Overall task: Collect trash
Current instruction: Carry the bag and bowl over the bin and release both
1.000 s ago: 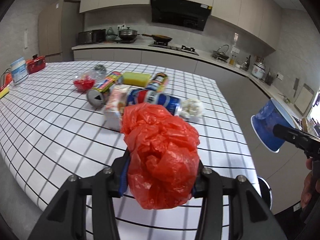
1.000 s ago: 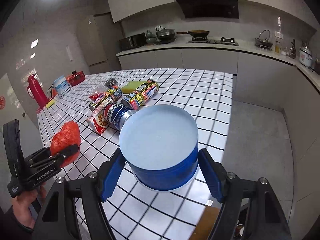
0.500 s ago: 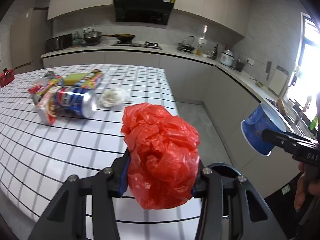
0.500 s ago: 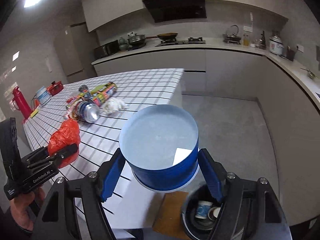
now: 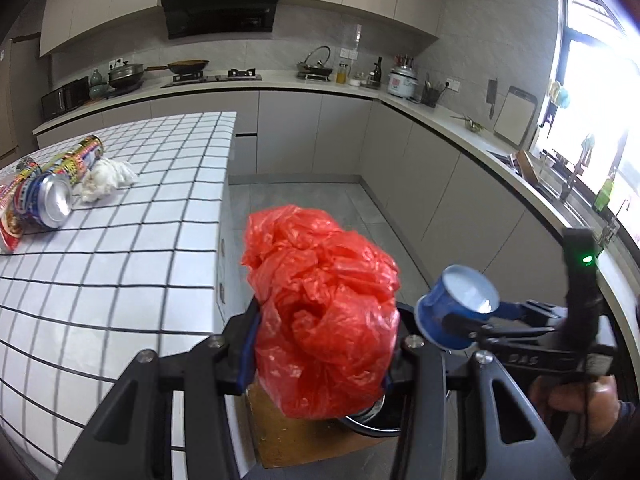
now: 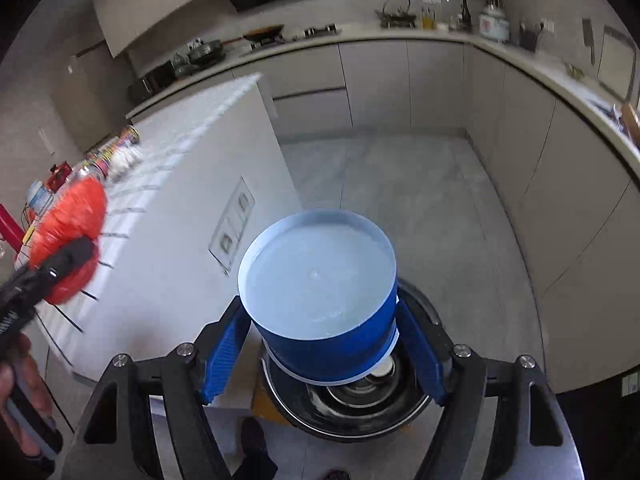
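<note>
My left gripper (image 5: 320,344) is shut on a crumpled red plastic bag (image 5: 320,300), held past the edge of the checked table (image 5: 120,240), above the floor. My right gripper (image 6: 320,328) is shut on a blue paper cup (image 6: 324,304), right above a round black trash bin (image 6: 352,404) on the floor. The cup also shows in the left wrist view (image 5: 456,308), to the right of the bag. The bin's rim (image 5: 368,420) peeks out below the bag. The red bag (image 6: 68,236) shows at the left in the right wrist view.
On the table lie a drink can (image 5: 44,200), a white tissue wad (image 5: 104,178), a tall printed can (image 5: 80,156) and a snack wrapper. A brown board (image 5: 296,436) lies on the floor by the bin. Kitchen counters (image 5: 440,120) run along the back and right.
Both grippers have swung right, away from the table and down towards the bin. The cup now hangs directly over the bin. Both still hold their loads.
</note>
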### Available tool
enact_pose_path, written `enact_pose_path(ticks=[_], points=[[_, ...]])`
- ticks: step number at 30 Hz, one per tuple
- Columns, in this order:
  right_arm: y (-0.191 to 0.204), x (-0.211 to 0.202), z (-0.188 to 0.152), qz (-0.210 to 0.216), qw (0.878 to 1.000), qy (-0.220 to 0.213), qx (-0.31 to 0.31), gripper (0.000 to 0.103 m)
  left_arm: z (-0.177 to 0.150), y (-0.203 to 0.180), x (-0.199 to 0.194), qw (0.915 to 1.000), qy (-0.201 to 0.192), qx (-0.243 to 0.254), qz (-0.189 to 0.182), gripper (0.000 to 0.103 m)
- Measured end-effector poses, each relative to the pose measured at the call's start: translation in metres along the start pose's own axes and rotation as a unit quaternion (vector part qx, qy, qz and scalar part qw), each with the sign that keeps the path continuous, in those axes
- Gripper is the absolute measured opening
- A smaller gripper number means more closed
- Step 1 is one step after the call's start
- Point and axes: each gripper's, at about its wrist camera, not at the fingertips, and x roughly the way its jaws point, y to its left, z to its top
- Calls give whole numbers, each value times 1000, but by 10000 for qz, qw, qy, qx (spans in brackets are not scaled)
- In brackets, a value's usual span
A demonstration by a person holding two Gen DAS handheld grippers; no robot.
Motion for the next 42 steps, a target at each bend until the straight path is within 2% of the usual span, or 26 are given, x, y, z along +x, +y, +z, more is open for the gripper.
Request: enact_pose_path(ticks=[2,3,5,10,20,21,23,24,25,27,30,31,37,42], points=[[-15,29,-6,64,9997,244,78,80,-6,-5,8,10000,64,1,41,47],[-22,43,-9,-55,9991,413,120,83,-8,-7,12,9999,115,-7,60,47],[-33,52,-13,-78,9988,455,164,83,-16,-11,18,9997,192,-13,116,47],[-55,35,-18,58,9988,236,433,83,-28,-30,32,9992,388,12,105,47],[-74,1,-17,-36,9988,-1,497,83,-50,-81,72,9962,821,231,-183,47],[-76,-1,-15,-45,9987,-11,515,83,-52,-85,77,9958,863,218,-229,49],[-82,-5,-16,-88,9986,-47,521,83,-54,-88,86,9952,935,190,-213,61],[-84,-6,-17,-135,9985,-57,523,83,-55,-90,90,9945,1020,197,-88,83],[-87,-7,-17,-243,9984,-55,502,83,-54,-90,90,9951,980,107,-29,94],[-89,-6,-18,-478,9978,-36,464,87,-52,-89,84,9960,885,-61,-44,97],[-94,-10,-19,-770,9957,-106,503,98,-46,-91,79,9962,874,13,-43,97],[-96,-12,-20,-844,9950,-134,514,98,-44,-92,75,9965,839,32,-50,97],[-99,-25,-15,-794,9944,-242,655,99,-35,-89,63,9977,670,13,-47,97],[-84,-38,-3,-726,9952,-356,549,99,-17,-74,42,9988,496,13,43,97]])
